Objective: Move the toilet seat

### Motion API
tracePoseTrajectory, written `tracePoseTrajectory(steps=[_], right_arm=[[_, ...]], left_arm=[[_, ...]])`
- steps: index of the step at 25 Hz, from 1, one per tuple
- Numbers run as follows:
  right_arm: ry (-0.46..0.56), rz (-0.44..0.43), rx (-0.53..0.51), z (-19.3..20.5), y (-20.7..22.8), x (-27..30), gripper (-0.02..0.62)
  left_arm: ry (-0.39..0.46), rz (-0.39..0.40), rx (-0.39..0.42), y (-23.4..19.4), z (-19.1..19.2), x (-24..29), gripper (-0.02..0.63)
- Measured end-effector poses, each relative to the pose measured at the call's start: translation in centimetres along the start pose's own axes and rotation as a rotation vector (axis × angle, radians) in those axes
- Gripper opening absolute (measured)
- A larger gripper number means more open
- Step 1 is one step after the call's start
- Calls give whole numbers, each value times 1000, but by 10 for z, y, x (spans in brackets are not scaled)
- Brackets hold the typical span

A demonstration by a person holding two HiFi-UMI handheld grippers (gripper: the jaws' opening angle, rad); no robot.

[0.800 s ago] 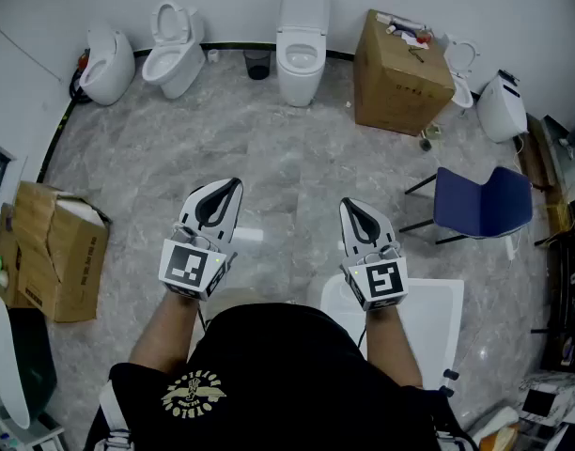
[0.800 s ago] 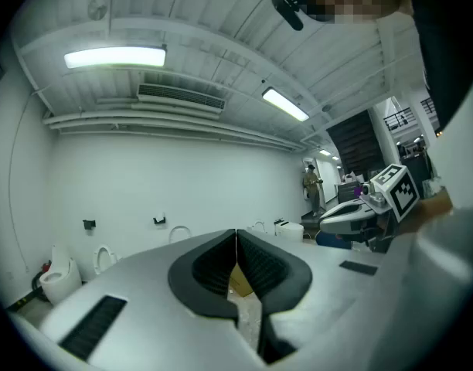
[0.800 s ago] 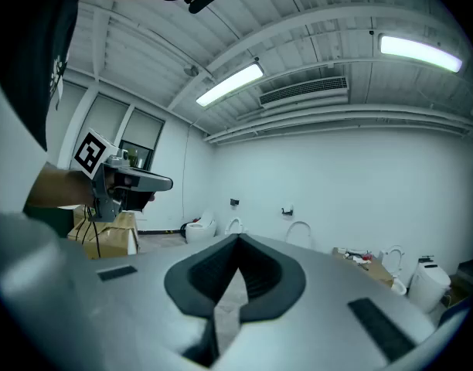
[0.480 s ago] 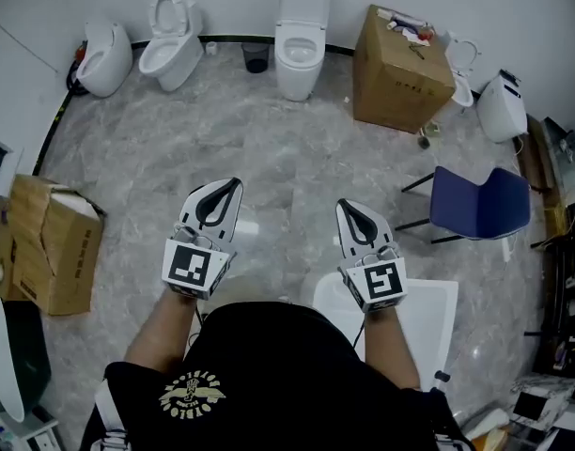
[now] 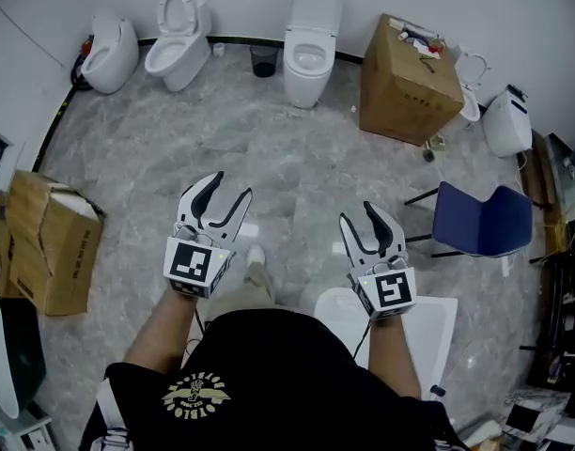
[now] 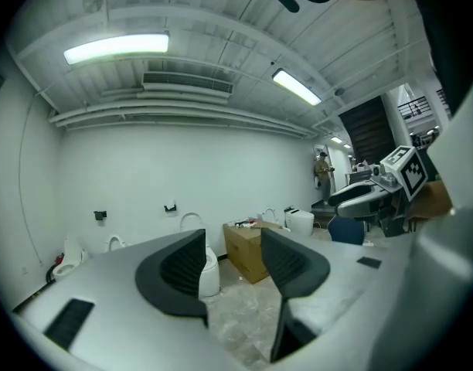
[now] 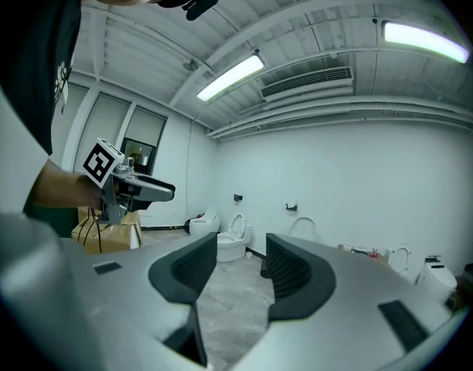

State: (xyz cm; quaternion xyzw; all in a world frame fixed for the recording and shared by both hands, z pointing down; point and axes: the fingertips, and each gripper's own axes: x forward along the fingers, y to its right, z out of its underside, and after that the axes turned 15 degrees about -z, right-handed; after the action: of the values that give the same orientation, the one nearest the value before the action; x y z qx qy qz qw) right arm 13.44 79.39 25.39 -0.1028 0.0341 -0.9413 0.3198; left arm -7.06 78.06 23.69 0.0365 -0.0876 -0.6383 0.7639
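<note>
Both grippers are held out over the marble floor, far from any toilet. My left gripper (image 5: 224,195) stands open with nothing between its fingers. My right gripper (image 5: 364,219) is open and empty too. A white toilet (image 5: 309,59) with its lid raised stands at the middle of the far wall. Left of it is a second toilet (image 5: 175,50) with its seat up. The left gripper view looks past my left gripper (image 6: 233,257) at the middle toilet (image 6: 208,273). In the right gripper view my right gripper (image 7: 240,265) faces the left toilet (image 7: 233,238).
A third toilet (image 5: 109,53) sits in the far left corner and another (image 5: 506,120) at the far right. A big cardboard box (image 5: 410,78) stands by the far wall, a blue chair (image 5: 480,219) to my right, an open box (image 5: 53,252) to my left, a white fixture (image 5: 428,322) under my right arm.
Both grippers' jaws were shut together earlier and now stand apart. The person has stepped forward slightly, one foot showing between the grippers.
</note>
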Motion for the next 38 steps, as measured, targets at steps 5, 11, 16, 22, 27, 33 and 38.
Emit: tracePoseTrajectory(steps=[5, 11, 16, 22, 27, 33, 38], right_arm=[[-9, 10, 51, 3, 26, 24, 229], [-32, 34, 180, 22, 59, 49, 232], [-56, 24, 154, 24, 82, 91, 232], [-76, 31, 148, 20, 103, 125, 232], [-85, 42, 139, 14, 123, 151, 232], [-102, 54, 144, 12, 150, 183, 231], [-91, 74, 135, 0, 165, 213, 232]], left_arm=[[-10, 25, -9, -8, 6, 40, 216], [-24, 63, 34, -5, 13, 94, 218], [-11, 78, 2, -27, 17, 131, 218], [-23, 103, -15, -44, 23, 166, 218], [-38, 120, -23, -59, 18, 199, 218], [-53, 137, 8, -75, 15, 237, 218], [-29, 162, 10, -92, 14, 267, 218]])
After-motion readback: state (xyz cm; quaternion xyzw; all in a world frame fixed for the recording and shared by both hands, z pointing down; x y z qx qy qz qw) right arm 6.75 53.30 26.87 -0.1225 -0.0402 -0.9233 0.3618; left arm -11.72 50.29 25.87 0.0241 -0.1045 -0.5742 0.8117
